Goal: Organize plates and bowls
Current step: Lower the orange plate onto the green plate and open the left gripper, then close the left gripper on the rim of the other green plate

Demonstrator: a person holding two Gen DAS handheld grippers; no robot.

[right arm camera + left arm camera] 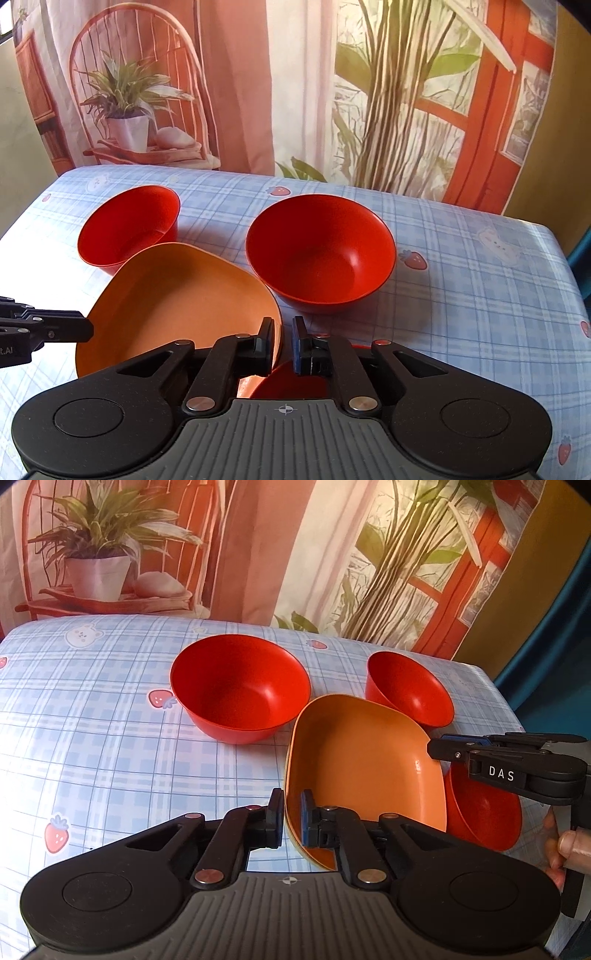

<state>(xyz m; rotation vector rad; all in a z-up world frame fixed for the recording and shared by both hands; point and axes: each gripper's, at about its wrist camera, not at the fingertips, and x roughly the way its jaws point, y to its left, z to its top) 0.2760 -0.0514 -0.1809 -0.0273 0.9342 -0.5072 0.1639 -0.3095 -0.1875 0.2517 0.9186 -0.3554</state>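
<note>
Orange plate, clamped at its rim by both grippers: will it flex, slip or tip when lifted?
The orange plate looks like thin moulded plastic, so probably light and stiff. Its glossy surface may slip. The left gripper and right gripper clamp opposite rims, so tipping seems unlikely.

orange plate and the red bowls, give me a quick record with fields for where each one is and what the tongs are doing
orange plate: tilted, held at two opposite rims
left tongs: shut on one rim of the plate
right tongs: shut on the opposite rim
large red bowl: upright, empty, beyond the plate
small red bowl: upright, empty, behind the plate
third red bowl: partly hidden below the plate's edge at the right tongs
tablecloth: blue plaid, strawberry print
</note>
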